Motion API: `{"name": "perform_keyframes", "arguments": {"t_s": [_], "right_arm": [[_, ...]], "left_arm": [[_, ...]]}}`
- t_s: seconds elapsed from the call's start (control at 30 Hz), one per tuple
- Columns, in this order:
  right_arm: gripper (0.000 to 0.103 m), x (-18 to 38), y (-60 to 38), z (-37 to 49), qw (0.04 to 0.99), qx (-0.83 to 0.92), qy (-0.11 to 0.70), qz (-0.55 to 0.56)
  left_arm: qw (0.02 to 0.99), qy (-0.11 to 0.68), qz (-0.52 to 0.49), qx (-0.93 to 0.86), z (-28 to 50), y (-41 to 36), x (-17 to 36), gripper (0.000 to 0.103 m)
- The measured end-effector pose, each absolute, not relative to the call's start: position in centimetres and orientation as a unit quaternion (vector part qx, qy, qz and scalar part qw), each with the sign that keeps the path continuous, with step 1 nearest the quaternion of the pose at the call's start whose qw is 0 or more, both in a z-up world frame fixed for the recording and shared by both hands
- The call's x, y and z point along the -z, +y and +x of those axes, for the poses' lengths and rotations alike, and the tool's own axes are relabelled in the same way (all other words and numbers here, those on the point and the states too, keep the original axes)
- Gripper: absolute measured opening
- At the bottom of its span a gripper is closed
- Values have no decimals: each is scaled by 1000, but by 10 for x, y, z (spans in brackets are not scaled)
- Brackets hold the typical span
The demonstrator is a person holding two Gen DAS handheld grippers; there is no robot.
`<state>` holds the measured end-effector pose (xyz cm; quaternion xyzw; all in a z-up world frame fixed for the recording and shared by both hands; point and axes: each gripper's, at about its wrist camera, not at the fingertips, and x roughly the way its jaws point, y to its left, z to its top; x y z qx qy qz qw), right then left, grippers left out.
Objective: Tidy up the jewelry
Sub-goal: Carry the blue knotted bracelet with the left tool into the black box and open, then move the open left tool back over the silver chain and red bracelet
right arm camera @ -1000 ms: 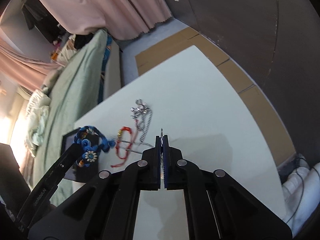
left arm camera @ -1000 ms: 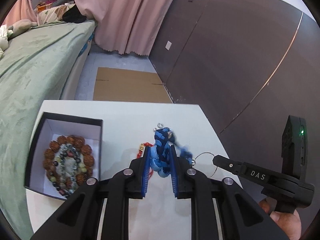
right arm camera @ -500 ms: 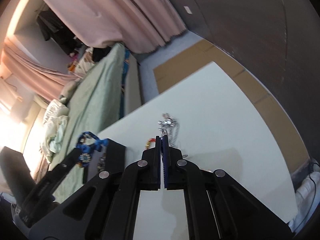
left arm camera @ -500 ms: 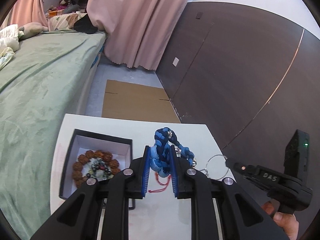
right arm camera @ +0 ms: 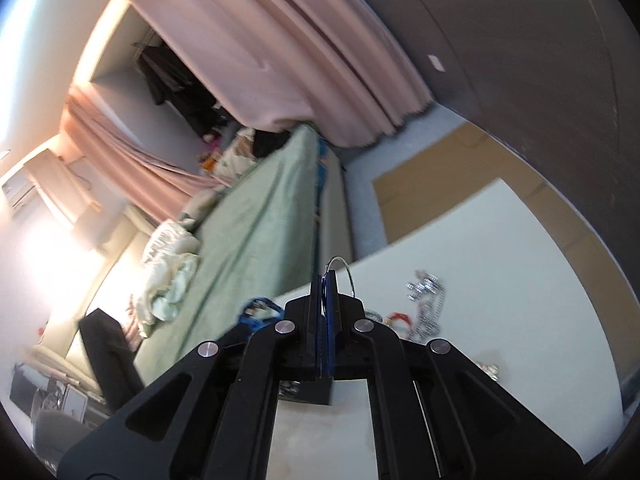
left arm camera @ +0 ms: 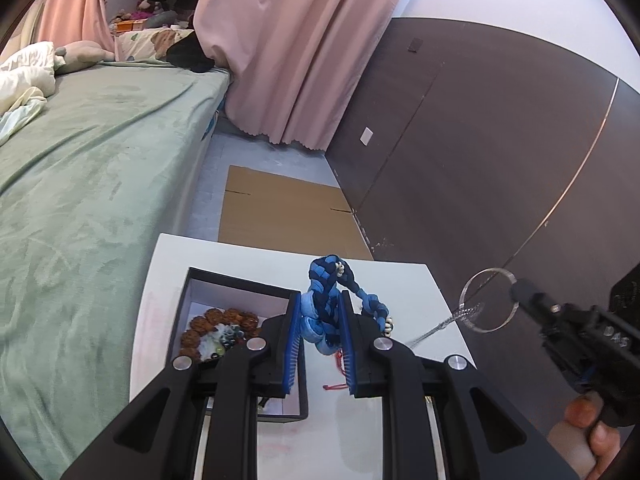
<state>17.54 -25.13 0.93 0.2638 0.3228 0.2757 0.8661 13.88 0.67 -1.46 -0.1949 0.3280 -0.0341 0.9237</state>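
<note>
Both hands have lifted: left gripper (left arm camera: 320,330) squeezes the blue bracelet (left arm camera: 326,306), right gripper (right arm camera: 325,286) pinches the thin ring (left arm camera: 486,300) tight, next into the box (left arm camera: 240,282).

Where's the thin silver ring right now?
The silver ring is pinched in the right gripper, up off the white table, at the right of the left wrist view, beyond the blue braided bracelet.
</note>
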Motion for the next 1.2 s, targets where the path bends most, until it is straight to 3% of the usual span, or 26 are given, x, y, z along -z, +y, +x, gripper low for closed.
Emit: {"name": "perform_keyframes", "arguments": {"t_s": [0.53,0.6,0.63,0.67,0.83,0.97,1.2], "right_arm": [[3,-47,-189,178,861,-335,318,214],[3,-49,-179,178,859,-343,319,207],[3,-47,-173,178,858,-347,320,203],[3,-43,-169,178,856,-350,322,202],[3,-8,-153,186,839,-352,355,213],[3,6,-144,191,833,-354,370,208],[4,23,-128,194,829,-353,385,202]], "left_arm": [[918,329,-223,13,127,46,10,18],[915,332,-230,12,126,51,11,27],[914,330,-236,11,124,54,11,47],[916,324,-238,9,122,56,9,59],[917,318,-239,-6,115,64,5,59],[917,318,-241,-14,115,69,4,68],[911,319,-261,-28,115,79,9,74]]}}
